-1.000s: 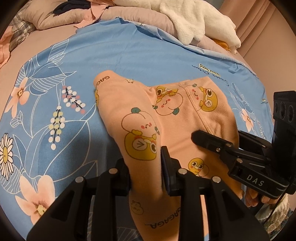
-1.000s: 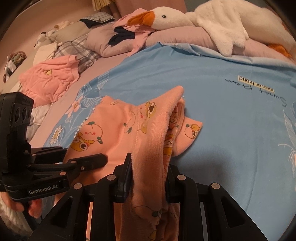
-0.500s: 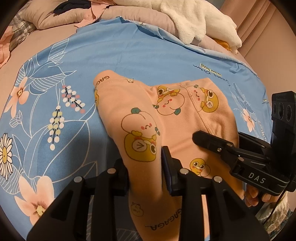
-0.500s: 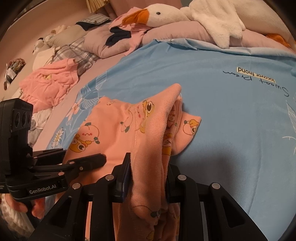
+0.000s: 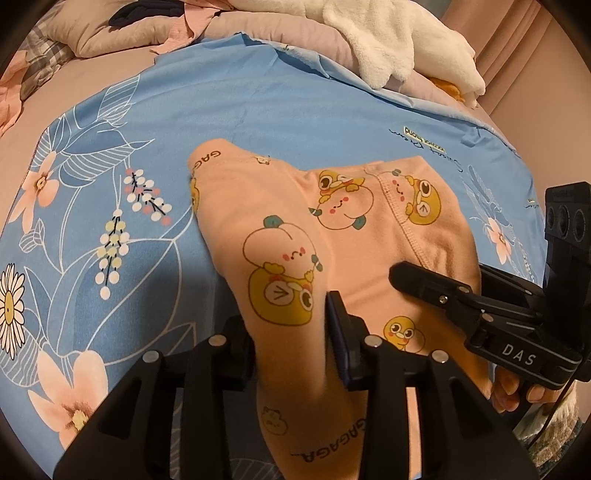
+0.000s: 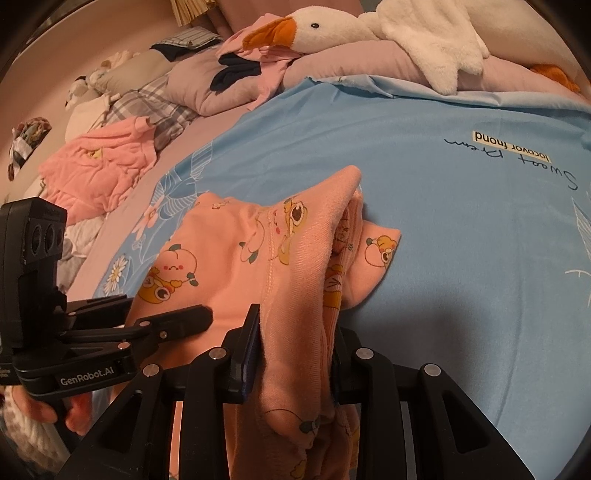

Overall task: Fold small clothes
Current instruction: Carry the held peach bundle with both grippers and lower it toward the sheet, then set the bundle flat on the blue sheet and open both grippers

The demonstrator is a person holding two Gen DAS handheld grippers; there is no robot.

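Note:
A peach garment (image 5: 369, 258) printed with yellow cartoon figures lies on the blue flowered sheet (image 5: 221, 110), with both near edges lifted. My left gripper (image 5: 288, 325) has a raised fold of it between its fingers. Its jaws are opening, and the cloth still fills the gap and touches both pads. In the right wrist view, the garment (image 6: 229, 251) rises in a thick bunched ridge, and my right gripper (image 6: 295, 332) is shut on that ridge. Each gripper shows in the other's view: the right gripper (image 5: 424, 280) and the left gripper (image 6: 199, 314).
A white plush goose (image 6: 332, 26) and mauve pillows line the far edge of the bed. A crumpled pink garment (image 6: 99, 166) lies at the far left beside checked bedding. A person's hand (image 5: 517, 391) holds the right gripper's handle.
The left gripper's jaws stand a little wider around the fold than before. Neither hand has moved and the garment lies as it did.

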